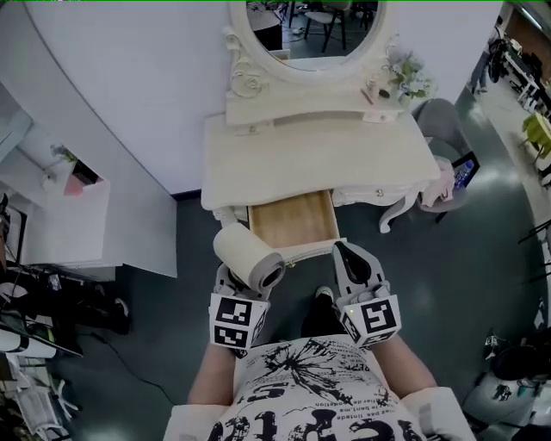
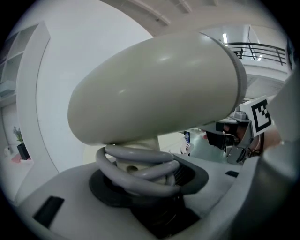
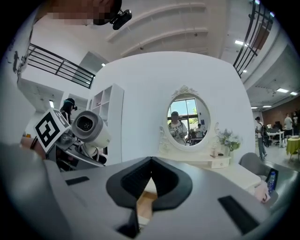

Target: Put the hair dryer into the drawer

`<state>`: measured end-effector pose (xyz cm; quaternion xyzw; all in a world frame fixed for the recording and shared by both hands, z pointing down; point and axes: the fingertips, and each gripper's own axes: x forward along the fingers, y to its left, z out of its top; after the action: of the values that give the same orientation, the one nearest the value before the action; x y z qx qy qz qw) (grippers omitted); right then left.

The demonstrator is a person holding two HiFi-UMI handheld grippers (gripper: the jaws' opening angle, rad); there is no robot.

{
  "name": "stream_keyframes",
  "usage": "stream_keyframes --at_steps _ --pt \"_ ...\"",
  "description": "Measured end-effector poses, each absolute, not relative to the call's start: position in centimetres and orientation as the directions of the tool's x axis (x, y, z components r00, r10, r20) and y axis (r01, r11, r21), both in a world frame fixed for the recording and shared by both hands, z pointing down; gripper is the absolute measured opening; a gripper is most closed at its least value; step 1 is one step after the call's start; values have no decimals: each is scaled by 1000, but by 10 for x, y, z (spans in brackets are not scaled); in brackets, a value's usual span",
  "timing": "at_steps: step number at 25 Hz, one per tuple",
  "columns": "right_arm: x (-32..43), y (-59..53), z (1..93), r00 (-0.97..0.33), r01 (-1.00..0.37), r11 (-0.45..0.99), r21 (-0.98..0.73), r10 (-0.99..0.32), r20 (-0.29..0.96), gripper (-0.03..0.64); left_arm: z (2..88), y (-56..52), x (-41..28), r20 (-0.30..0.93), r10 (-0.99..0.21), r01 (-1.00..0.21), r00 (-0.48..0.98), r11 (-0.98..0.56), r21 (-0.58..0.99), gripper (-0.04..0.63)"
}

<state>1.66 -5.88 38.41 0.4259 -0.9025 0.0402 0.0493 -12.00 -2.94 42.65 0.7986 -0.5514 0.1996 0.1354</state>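
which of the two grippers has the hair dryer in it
The left gripper: its jaws clamp the hair dryer by its cord-wrapped handle. The right gripper has its jaws together, holding nothing.

Cream tabletop (image 1: 344, 155) is sitting pretty much bare rn, standing on the dark floor (image 1: 413, 284). Raised shelf (image 1: 301, 108) is running along the back w/ an oval mirror (image 1: 310, 26) on it, flowers (image 1: 406, 76) sitting at its right end. Front drawer (image 1: 293, 220) is hanging open, wood bottom showing.
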Motion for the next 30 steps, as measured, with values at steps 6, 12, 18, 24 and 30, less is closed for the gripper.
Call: stream_keyframes --at_steps 6,12,18,24,30 --pt "37 -144 382 -717 -691 722 -21 -683 139 15 432 -98 -102 487 -848 -972 208 -236 2 250" --pt "51 -203 398 -758 -643 765 -45 -627 179 15 465 -142 -91 549 -822 -986 153 -168 24 250" --pt "49 -232 425 -752 -648 757 -87 -617 230 15 520 -166 -91 664 -725 -978 182 -201 48 249" --pt "42 -260 454 -718 -680 727 -94 -634 288 15 574 -186 -90 777 -581 -939 244 -342 39 250" --pt "35 -278 476 -674 -724 680 -118 -660 333 15 625 -201 -85 854 -414 -844 314 -535 51 249"
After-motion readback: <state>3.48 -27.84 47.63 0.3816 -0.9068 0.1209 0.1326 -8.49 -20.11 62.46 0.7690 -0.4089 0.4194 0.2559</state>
